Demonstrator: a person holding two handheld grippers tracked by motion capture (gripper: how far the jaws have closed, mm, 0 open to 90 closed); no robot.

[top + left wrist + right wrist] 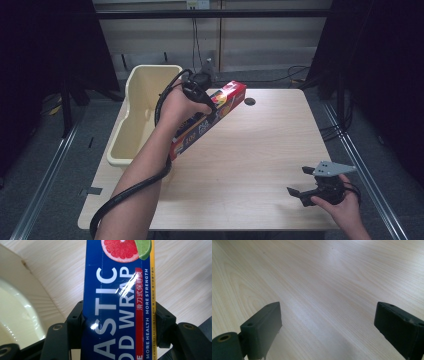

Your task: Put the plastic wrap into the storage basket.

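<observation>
Your left gripper (202,95) pinches the wrap box (210,119) across its width, holding it above the table (260,150) beside the bin (137,107) at 10 o'clock. Your right gripper (304,182), at 4 o'clock, has jaws spread over bare wood.
</observation>
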